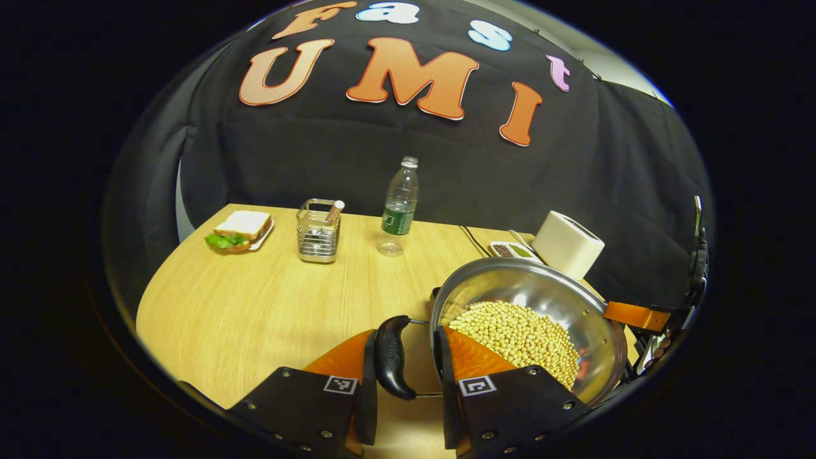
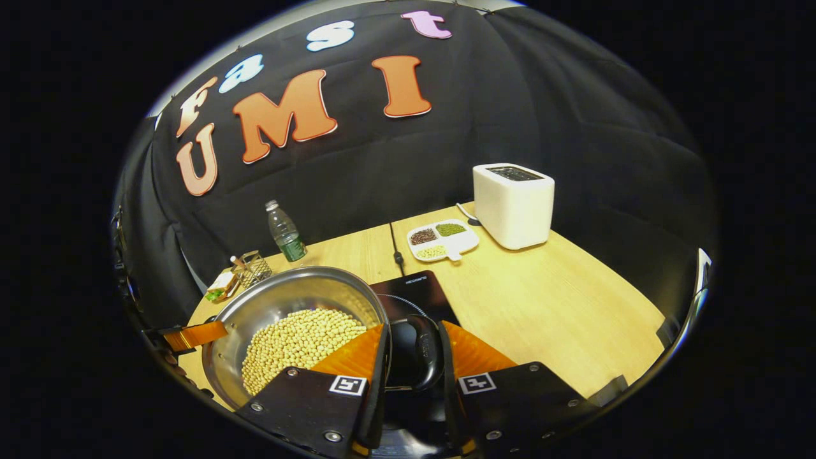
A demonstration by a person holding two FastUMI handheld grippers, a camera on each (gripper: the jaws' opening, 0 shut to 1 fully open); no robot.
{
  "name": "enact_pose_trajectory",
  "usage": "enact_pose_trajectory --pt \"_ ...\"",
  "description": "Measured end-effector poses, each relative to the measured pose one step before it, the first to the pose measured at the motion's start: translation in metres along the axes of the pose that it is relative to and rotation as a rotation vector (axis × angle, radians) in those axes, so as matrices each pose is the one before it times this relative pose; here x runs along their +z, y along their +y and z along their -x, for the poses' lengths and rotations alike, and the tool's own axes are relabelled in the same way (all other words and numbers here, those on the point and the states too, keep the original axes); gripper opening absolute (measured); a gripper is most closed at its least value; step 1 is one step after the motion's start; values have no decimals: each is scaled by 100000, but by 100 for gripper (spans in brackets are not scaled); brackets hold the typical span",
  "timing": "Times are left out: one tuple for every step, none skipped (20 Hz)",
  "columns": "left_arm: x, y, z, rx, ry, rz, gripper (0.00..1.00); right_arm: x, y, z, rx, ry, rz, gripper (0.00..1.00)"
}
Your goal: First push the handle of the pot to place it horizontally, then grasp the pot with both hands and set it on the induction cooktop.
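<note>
A steel pot (image 1: 529, 287) holding soybeans (image 1: 516, 331) is at the table's near side. In the left gripper view my left gripper (image 1: 406, 338) is shut on the pot's black side handle (image 1: 390, 357), with one finger against the handle's outer side and the other at the pot's rim. In the right gripper view my right gripper (image 2: 413, 328) is shut on the opposite black handle (image 2: 424, 357) of the pot (image 2: 280, 296). The black induction cooktop (image 2: 421, 287) lies just behind and under that handle. Each gripper shows past the pot in the other's view: the right gripper (image 1: 637, 315) and the left gripper (image 2: 191, 336).
On the wooden table (image 1: 255, 306) stand a sandwich plate (image 1: 241, 231), a wire holder (image 1: 317, 233) and a water bottle (image 1: 400, 207). A white toaster (image 2: 513, 204) and a divided dish of grains (image 2: 442, 241) sit behind the cooktop, whose cable (image 2: 395, 248) runs back.
</note>
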State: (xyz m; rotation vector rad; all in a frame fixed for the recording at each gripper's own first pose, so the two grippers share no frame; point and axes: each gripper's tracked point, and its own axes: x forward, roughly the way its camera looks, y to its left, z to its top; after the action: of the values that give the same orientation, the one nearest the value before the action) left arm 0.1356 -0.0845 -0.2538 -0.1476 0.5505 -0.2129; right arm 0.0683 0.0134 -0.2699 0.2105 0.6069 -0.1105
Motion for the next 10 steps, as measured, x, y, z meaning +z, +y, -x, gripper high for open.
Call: enact_pose_trajectory --pt "-95 -613 -342 -287 340 446 42 79 -806 -146 -29 473 -367 39" --pt "-120 -701 -307 -239 187 82 42 -1 -679 -172 -7 440 -519 39" --pt "-40 -654 -355 -63 296 157 42 192 -715 -165 135 533 -640 39" --pt "-21 -598 -248 -24 636 651 42 203 -545 -279 82 595 -733 39" --pt "-11 -479 -342 -233 199 802 42 228 -545 -252 -26 613 -717 39" --pt "-134 -531 -378 -318 190 978 42 206 -498 -267 63 192 -515 38" --pt "66 -413 -268 -408 9 1070 42 210 -497 -184 23 173 -300 39" --pt "-58 -474 -224 -358 -71 648 43 238 -364 -208 -144 -265 -316 39" --pt "-117 -350 -260 -216 240 -59 43 146 -367 -169 -222 -97 67 39" --pt "-71 -328 -132 -225 182 -304 42 206 -240 -124 79 -282 -121 39"
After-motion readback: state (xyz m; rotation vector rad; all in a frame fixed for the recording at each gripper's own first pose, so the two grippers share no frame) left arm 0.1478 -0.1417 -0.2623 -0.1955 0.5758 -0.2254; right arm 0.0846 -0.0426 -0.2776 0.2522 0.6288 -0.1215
